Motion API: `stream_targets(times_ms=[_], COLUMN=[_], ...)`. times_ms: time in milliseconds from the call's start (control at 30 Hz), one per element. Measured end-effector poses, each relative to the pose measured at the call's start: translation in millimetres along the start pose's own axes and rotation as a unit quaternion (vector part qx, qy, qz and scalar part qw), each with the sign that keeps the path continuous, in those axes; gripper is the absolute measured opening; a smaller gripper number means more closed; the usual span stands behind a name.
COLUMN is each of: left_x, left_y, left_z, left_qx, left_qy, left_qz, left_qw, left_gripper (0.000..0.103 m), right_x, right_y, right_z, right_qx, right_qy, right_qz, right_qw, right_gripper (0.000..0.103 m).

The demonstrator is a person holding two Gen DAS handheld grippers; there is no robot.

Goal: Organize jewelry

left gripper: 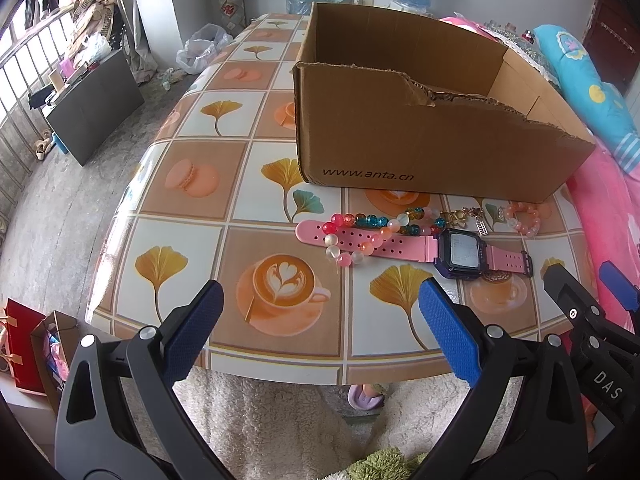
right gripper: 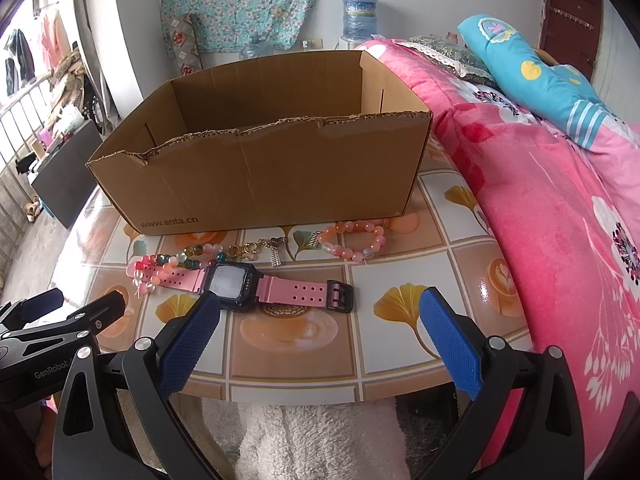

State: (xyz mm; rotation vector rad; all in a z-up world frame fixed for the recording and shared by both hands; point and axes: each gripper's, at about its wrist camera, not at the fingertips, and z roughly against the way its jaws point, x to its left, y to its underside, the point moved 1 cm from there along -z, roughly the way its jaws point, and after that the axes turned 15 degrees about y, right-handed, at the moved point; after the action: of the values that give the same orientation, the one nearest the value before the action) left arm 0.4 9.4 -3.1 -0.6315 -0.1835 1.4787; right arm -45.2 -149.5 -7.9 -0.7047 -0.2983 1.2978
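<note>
A pink-strapped watch (left gripper: 460,254) (right gripper: 240,284) lies on the tiled table in front of an open cardboard box (left gripper: 400,136) (right gripper: 260,168). A multicoloured bead bracelet (left gripper: 372,228) (right gripper: 176,266) lies partly over its strap. A gold charm chain (left gripper: 468,218) (right gripper: 260,250) and an orange bead bracelet (left gripper: 522,218) (right gripper: 352,240) lie beside them, close to the box. My left gripper (left gripper: 320,312) is open and empty, short of the jewelry. My right gripper (right gripper: 320,320) is open and empty, just short of the watch; it shows in the left wrist view (left gripper: 584,284).
The table (left gripper: 192,248) (right gripper: 400,320) has a rounded near edge. A bed with a pink quilt (right gripper: 560,220) (left gripper: 616,220) borders its right side. A white fluffy rug (right gripper: 312,436) lies below the edge. The floor drops off at the left.
</note>
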Motion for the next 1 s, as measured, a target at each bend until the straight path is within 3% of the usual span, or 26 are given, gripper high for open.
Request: stream_targets(times_ms=[367, 567, 700, 833, 1000], left_x=[3.8, 18.1, 32.9, 44.8, 57.5], left_y=[1.4, 4.2, 4.9, 6.8, 11.9], left_z=[-9.7, -16.4, -17.6, -18.3, -11.7], left_qx=[0.006, 0.007, 0.004, -0.005, -0.058], left_qy=[-0.013, -0.030, -0.023, -0.006, 0.042], left_qz=[-0.004, -0.009, -0.007, -0.011, -0.029], left_qw=[0.9999, 0.9995, 0.9997, 0.9999, 0.9970], left_gripper=[0.094, 0.094, 0.094, 0.094, 0.094], right_x=[-0.1, 4.6, 14.5, 33.2, 62.9], right_y=[-0.6, -2.2, -5.0, -8.8, -9.0], right_z=[-9.0, -8.4, -5.4, -17.4, -31.3], right_qx=[0.003, -0.037, -0.066, -0.044, -0.032], right_qy=[0.002, -0.001, -0.047, -0.123, -0.147], right_qz=[0.002, 0.036, 0.080, 0.128, 0.201], right_qw=[1.000, 0.999, 0.994, 0.983, 0.968], right_gripper=[0.097, 0.097, 0.097, 0.096, 0.078])
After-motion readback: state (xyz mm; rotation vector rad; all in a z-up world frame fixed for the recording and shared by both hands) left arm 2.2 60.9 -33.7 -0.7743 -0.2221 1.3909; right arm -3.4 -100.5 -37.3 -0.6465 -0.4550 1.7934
